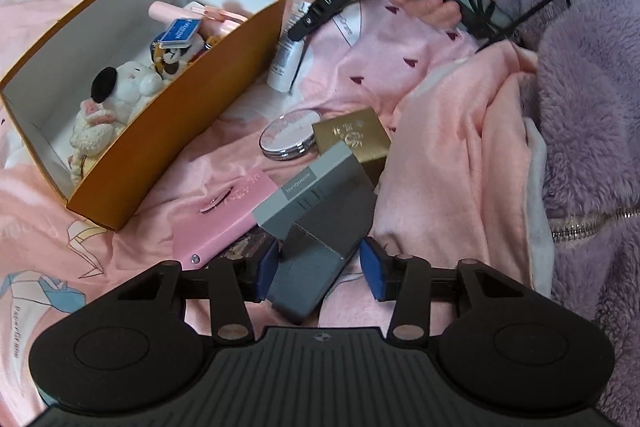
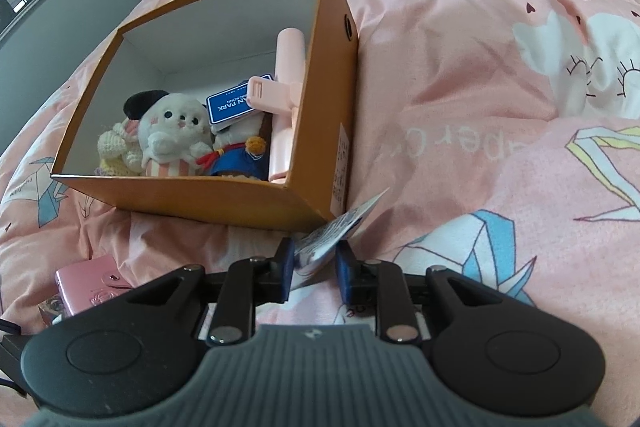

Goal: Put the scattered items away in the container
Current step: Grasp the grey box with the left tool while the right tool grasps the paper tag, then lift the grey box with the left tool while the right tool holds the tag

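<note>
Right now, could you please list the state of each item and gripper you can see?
Orange box: open-topped, part filled with plush toys.
Grey box: on the bed, between the left gripper's pads, not clamped.
White tube: outside the box, between the right gripper's pads.
Round compact: closed, on the bed.
Gold box: closed, on the bed.
Pink case: closed, on the bed.

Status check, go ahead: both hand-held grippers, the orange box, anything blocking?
Left hand-held gripper straddles grey box, pads not clamped. Right hand-held gripper around white tube, grip unclear. Orange box part filled, nothing blocking.
</note>
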A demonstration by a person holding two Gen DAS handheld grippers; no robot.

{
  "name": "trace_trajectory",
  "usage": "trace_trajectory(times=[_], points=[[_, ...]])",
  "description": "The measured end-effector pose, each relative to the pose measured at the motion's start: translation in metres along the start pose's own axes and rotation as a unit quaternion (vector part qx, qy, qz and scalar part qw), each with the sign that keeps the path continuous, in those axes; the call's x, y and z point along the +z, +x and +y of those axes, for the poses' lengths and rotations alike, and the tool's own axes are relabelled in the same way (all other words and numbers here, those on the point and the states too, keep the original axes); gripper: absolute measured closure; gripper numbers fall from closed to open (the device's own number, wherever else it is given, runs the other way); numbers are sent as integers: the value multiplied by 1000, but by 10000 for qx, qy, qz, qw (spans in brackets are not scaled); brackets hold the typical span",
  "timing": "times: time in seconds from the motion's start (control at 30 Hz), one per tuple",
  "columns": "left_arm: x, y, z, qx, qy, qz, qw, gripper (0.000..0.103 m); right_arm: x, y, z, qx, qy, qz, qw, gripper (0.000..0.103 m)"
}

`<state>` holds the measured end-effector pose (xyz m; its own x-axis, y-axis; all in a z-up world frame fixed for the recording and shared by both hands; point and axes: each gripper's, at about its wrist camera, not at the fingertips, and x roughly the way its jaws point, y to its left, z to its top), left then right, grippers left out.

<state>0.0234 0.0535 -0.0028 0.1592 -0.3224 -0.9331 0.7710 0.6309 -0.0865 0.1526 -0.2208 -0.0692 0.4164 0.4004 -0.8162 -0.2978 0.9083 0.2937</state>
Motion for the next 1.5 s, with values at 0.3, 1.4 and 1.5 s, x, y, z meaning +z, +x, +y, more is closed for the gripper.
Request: trace_trajectory(times=[0.3, 1.4, 1.5], points=[[0, 11, -53, 1072, 329, -217, 9935, 52, -2, 3, -2, -7, -2, 4, 10000, 77], [-18, 4, -40, 856, 115, -799, 9931, 58, -10, -16, 33, -102, -552, -16, 9984, 87], [-18, 5, -37, 819, 94, -797, 9934, 57, -9, -12, 31, -116, -500, -6, 9987, 87]])
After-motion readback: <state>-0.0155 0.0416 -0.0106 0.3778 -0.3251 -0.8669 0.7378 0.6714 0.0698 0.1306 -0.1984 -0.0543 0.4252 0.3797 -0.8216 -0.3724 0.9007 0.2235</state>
